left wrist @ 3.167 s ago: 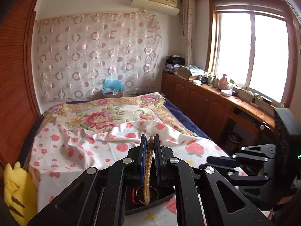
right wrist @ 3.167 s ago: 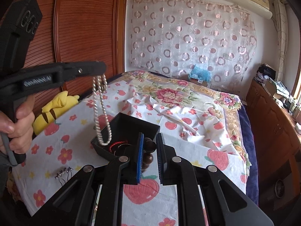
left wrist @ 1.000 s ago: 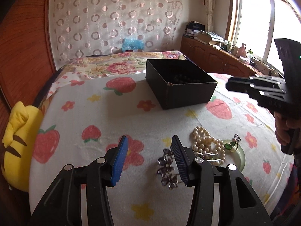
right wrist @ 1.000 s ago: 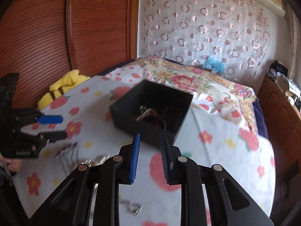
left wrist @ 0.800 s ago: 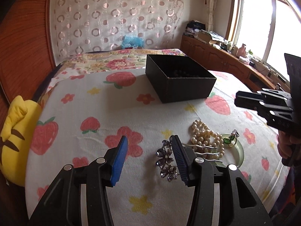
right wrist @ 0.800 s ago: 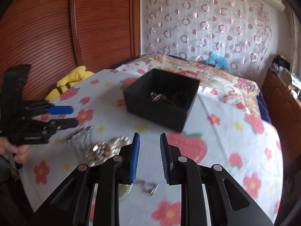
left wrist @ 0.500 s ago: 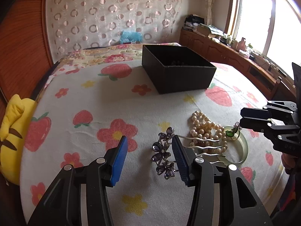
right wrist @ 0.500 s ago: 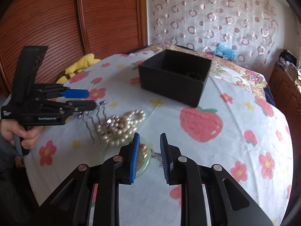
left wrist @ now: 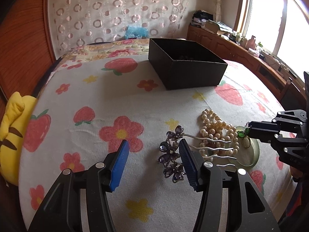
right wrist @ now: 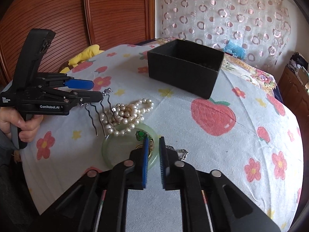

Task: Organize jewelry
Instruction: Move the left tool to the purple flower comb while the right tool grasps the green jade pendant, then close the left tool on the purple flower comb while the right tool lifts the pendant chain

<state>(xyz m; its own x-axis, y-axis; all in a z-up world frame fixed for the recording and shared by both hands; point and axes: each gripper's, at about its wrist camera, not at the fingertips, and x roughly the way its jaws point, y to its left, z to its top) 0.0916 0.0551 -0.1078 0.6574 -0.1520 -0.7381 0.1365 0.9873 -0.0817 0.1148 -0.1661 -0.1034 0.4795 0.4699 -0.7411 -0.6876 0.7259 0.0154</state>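
Counted on strawberry-print cloth [left wrist: 96, 89]: one black cardboard box [left wrist: 193, 75], one white pearl strand [left wrist: 216, 125], one pale-green jade bangle [left wrist: 251, 154]. Left gripper [left wrist: 152, 145] just widened, open around one purple-flowered metal hair comb [left wrist: 171, 154]. Right gripper [right wrist: 154, 138] pinched on one green-gemmed gold pendant [right wrist: 140, 134].

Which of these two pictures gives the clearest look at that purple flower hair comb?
The left wrist view. There the purple flower hair comb lies close up on the bedspread, its jewelled flowers sharp and its wavy prongs reaching toward the pearl necklace. In the right wrist view the left gripper hides the flowers, so only the prongs show.
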